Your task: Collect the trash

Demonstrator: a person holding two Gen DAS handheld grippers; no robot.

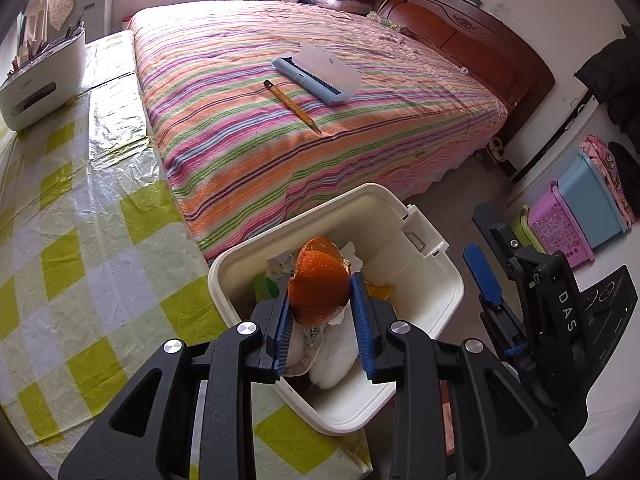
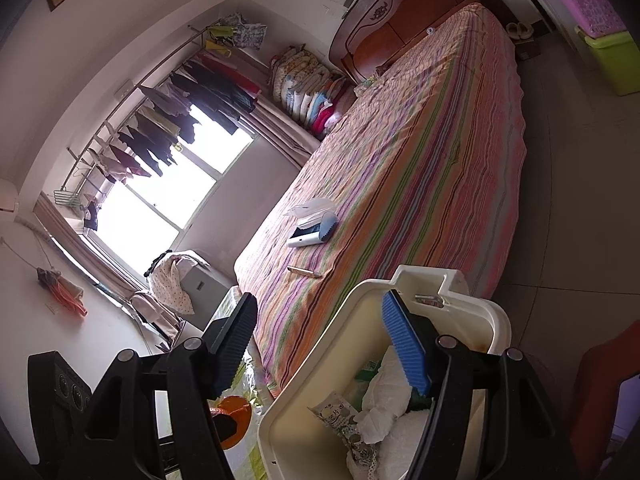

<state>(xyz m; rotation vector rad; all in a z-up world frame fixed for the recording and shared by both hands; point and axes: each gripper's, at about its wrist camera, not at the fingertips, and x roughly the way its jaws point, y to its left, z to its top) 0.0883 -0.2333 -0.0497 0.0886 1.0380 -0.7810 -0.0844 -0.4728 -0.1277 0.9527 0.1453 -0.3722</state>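
Orange peel (image 1: 318, 290), a light, curled, waxy shell, sits pinched between our left gripper (image 1: 324, 320) pads directly above the white plastic bin (image 1: 436, 264). We judge it springy but tearable, best held across its dome. Crumpled tissue (image 2: 386, 394) and wrappers fill the bin. Our right gripper (image 2: 320, 344) hangs spread, empty, over the bin's rim.

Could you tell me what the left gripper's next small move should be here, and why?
Probably open the left gripper and let the orange peel drop. It is shut on the peel, which hangs above the open white bin, where tissues and wrappers already lie. The right gripper is open and holds nothing, with one finger over the bin's rim, so it need not act.
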